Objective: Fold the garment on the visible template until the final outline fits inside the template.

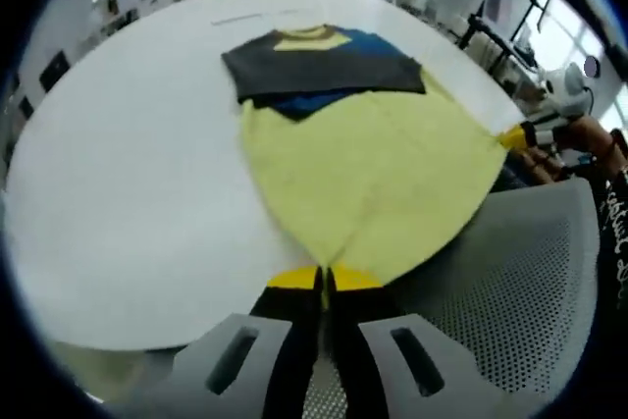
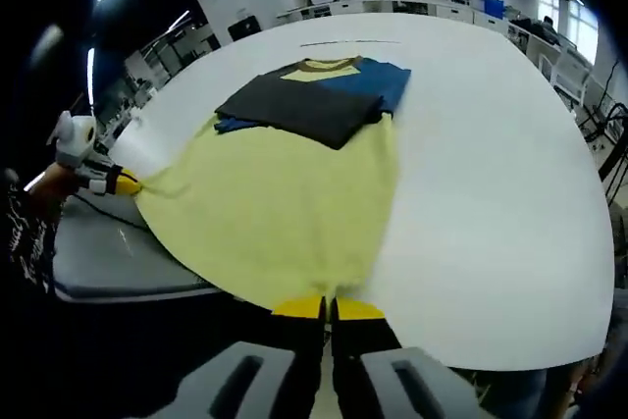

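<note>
Pale yellow knit fabric makes up the lower body of the garment [image 1: 368, 179], a soft shirt with dark grey sleeves folded across its chest and a blue patch by its yellow collar. In the left gripper view it lies spread on the large white round table [image 1: 128, 193], collar at the table's far side and hem reaching the near edge. The left gripper [image 1: 325, 280], with yellow-tipped black jaws, has its jaws pressed together on the hem where the fabric gathers to a point at the table's near rim. At the garment's right-hand hem corner the other gripper's yellow tip meets the cloth, held by a person's hand. A grey perforated chair back [image 1: 530, 291] stands just beside the table, to the right of the hem. A thin line marked on the tabletop runs just past the collar; I cannot tell the rest of the template's outline.

In the right gripper view the same garment [image 2: 285, 193] lies on the white table [image 2: 491, 174], collar far, hem near. The right gripper [image 2: 328, 308], also yellow-tipped, is closed tight on the hem at the table's near rim, the cloth drawn into a small peak between its jaws. At the garment's left hem corner the left gripper's yellow tip grips the fabric. Desks and office furniture stand beyond the table's far side.
</note>
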`<action>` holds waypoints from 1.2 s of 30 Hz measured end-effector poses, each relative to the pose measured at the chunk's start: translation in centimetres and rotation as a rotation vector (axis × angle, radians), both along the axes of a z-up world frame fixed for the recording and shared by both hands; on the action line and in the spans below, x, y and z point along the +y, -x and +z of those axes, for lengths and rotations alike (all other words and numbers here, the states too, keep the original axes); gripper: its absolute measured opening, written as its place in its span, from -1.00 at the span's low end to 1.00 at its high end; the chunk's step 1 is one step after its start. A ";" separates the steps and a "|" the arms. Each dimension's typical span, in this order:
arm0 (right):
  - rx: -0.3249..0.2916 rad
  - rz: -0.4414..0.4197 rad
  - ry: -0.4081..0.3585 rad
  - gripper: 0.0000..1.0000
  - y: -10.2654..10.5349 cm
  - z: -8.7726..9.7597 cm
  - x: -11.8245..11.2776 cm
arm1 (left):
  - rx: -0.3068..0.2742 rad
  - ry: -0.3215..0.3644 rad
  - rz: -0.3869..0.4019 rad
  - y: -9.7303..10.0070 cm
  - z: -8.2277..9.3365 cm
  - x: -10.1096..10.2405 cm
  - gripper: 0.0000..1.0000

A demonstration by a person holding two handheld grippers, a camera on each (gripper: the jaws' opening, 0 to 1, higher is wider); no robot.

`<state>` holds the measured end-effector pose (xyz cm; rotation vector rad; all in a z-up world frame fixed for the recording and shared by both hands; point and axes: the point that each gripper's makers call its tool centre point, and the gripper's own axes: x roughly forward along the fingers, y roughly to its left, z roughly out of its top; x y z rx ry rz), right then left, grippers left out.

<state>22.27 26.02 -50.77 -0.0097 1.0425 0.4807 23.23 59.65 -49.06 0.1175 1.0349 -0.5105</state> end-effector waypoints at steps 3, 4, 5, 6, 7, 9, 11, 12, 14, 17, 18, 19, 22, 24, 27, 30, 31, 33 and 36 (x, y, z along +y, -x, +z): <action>-0.026 0.005 0.003 -1.00 -0.8 1.0 0.0 | -0.018 0.006 -0.001 -0.6 0.7 0.0 -1.00; -0.029 0.004 0.003 -1.00 -1.0 1.1 0.0 | -0.032 0.009 -0.004 -1.0 1.0 0.0 -1.00; -0.030 0.002 0.004 -1.00 -1.2 1.2 -0.1 | -0.034 0.010 -0.005 -1.0 1.1 0.0 -1.00; -0.034 0.000 0.006 -1.00 -1.4 1.4 -0.1 | -0.038 0.014 -0.005 -1.3 1.2 0.2 -1.00; -0.038 0.000 0.007 -1.00 -1.6 1.5 -0.2 | -0.040 0.016 -0.004 -1.5 1.3 0.2 -1.00; -0.053 0.002 0.009 -1.00 -2.1 1.9 -0.3 | -0.050 0.021 0.001 -2.0 1.5 0.4 -1.00; -0.067 0.001 0.010 -1.00 -2.6 2.5 -0.4 | -0.064 0.027 0.003 -2.5 2.1 0.3 -1.00; -0.071 -0.001 0.006 -1.00 -2.8 2.7 -0.4 | -0.068 0.028 0.002 -2.5 2.2 0.3 -1.00; -0.080 -0.013 -0.015 -1.00 -3.3 3.1 -0.4 | -0.094 0.037 -0.001 -3.1 2.9 0.1 -1.00; -0.088 -0.020 -0.024 -1.00 -3.8 3.5 -0.5 | -0.109 0.045 0.000 -3.7 3.4 0.0 -1.00; -0.088 -0.019 -0.022 -1.00 -4.0 3.7 -0.6 | -0.117 0.049 0.003 -3.9 3.7 0.0 -1.00; -0.090 -0.017 -0.019 -1.00 -4.2 3.9 -0.6 | -0.122 0.051 0.008 -4.2 3.8 0.0 -1.00; -0.106 -0.013 -0.016 -1.00 -4.8 4.6 -0.7 | -0.133 0.057 0.018 -4.7 4.2 0.1 -1.00; -0.120 -0.016 -0.020 -1.00 -5.3 5.0 -0.8 | -0.154 0.071 0.020 -5.2 4.7 -0.1 -1.00; -0.141 -0.014 -0.014 -1.00 -6.2 5.6 -0.9 | -0.184 0.086 0.027 -6.0 5.4 -0.1 -1.00; -0.165 -0.014 -0.008 -1.00 -7.1 6.4 -1.0 | -0.209 0.091 0.035 -6.8 6.1 -0.1 -1.00; -0.172 -0.014 -0.008 -1.00 -7.4 6.6 -1.0 | -0.216 0.091 0.037 -7.1 6.3 -0.1 -1.00; -0.183 -0.015 -0.009 -1.00 -7.8 7.0 -1.0 | -0.232 0.093 0.044 -7.6 6.7 0.0 -1.00; -0.199 -0.016 -0.012 -1.00 -8.4 7.5 -1.0 | -0.252 0.098 0.054 -8.4 7.3 0.0 -1.00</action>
